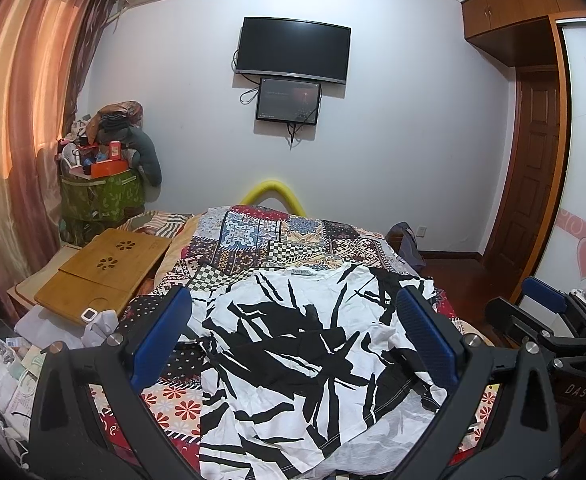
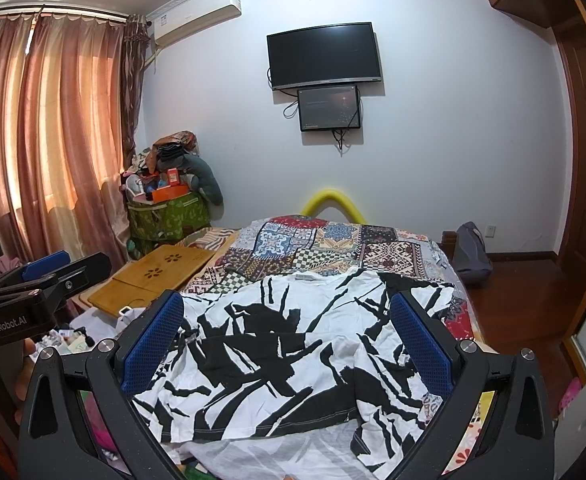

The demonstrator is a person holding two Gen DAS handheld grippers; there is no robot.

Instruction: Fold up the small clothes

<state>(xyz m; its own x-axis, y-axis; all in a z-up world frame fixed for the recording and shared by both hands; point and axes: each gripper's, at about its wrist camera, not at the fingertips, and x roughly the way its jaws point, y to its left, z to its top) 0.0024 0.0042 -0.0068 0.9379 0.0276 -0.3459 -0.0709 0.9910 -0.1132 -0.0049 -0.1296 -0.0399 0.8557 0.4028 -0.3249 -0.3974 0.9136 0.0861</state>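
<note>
Overflowing green bin [image 2: 165,216]; shirt [image 2: 277,352] between open tongs [image 2: 289,344].

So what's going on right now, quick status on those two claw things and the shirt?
Left gripper open, empty. Right gripper open, empty. Black-and-white shirt rumpled on the patchwork bedspread, not yet folded. Nothing on top of it.

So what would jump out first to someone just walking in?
Probably the black-and-white patterned shirt, spread rumpled on the patchwork bedspread between the open blue-padded left gripper and right gripper. Then the dark TV on the far wall and the pink curtains at left.
</note>
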